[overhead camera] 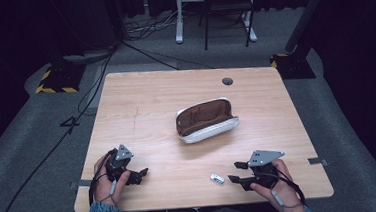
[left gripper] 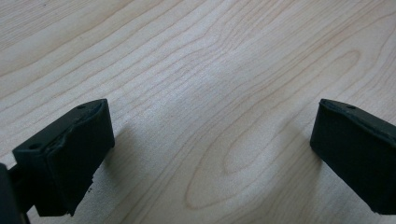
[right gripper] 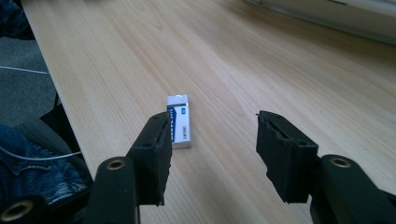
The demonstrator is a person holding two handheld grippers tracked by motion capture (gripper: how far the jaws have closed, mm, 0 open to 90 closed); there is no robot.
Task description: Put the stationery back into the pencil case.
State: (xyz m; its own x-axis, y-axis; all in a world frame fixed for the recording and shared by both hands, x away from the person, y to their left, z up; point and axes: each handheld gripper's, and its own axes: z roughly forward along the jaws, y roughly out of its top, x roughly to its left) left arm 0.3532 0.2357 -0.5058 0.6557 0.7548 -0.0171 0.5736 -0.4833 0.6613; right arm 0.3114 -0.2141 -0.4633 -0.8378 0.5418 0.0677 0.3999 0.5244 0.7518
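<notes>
While the left tongs (overhead camera: 141, 175) rest apart far off, the right tongs (right gripper: 210, 140) gape just short of the eraser (right gripper: 180, 121), its length pointing away along the counter (overhead camera: 175, 92).

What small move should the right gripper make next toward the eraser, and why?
Probably slide the right gripper a little toward its left jaw's side, then forward. Its jaws stand open, but the eraser lies flat on the table just ahead of the left jaw, not centred in the gap.
</notes>
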